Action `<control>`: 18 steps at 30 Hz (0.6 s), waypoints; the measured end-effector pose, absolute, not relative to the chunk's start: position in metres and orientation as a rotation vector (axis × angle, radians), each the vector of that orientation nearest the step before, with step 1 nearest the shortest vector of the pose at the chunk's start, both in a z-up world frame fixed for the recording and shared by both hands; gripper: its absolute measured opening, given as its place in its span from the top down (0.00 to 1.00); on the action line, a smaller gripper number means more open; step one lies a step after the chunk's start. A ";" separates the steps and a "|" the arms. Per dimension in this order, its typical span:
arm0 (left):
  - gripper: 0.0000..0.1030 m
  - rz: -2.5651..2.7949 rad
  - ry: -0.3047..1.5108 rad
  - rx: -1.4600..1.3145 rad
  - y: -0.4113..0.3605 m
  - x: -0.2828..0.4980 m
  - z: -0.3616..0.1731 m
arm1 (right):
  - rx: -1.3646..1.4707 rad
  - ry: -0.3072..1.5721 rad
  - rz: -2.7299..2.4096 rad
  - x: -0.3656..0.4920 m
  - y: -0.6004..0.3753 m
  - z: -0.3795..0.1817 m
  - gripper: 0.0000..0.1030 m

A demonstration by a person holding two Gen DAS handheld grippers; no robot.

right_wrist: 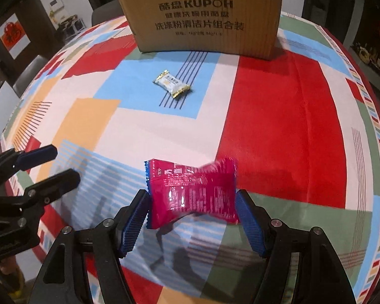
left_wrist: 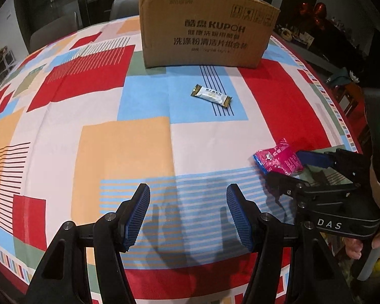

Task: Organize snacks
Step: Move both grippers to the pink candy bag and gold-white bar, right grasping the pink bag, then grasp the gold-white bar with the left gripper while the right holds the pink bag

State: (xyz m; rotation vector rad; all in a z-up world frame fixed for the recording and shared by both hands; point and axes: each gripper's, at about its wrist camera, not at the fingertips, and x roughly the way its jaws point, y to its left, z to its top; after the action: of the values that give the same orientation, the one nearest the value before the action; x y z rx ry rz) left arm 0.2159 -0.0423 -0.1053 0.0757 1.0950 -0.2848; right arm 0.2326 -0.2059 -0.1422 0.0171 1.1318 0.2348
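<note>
While both grippers hang over the table, the scene reads as follows, every place given relative to the cardboard box.

Landmark: cardboard box (left_wrist: 205,35), brown, printed "KUPOH", standing upright at the far side of the table.

Table: covered by a tablecloth (left_wrist: 114,147) of red, blue, peach, white and green blocks with striped patches.

Pink snack packet (right_wrist: 192,192): well in front of the box, on the near side of the table, a little blurred. It sits between the blue pads of the right gripper (right_wrist: 192,204); its left end is just against the left pad, while its right end lies close to the other pad, and contact there cannot be told.

Right gripper state: whether it is clamping the packet or has let go cannot be told.

White and gold snack packet (left_wrist: 211,96): lying flat on a blue patch just in front of the box, apart from it, slanted to the box's front face.

Left gripper (left_wrist: 188,215): far from the box, at the near edge, its jaws spread apart with only tablecloth between them, grasping nothing.

Hand (left_wrist: 367,245): partly seen behind the right gripper, at the corner farthest from the box.
</note>
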 end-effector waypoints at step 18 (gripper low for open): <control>0.40 -0.293 1.108 0.083 -0.049 0.232 -0.123 | 0.057 1.053 0.209 0.237 -0.213 -0.142 0.54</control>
State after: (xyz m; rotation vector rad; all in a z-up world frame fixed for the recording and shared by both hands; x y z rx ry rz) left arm 0.2323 -0.0488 -0.1230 0.0829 1.1080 -0.2933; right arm 0.2369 -0.2129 -0.1417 0.0566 1.0531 0.2094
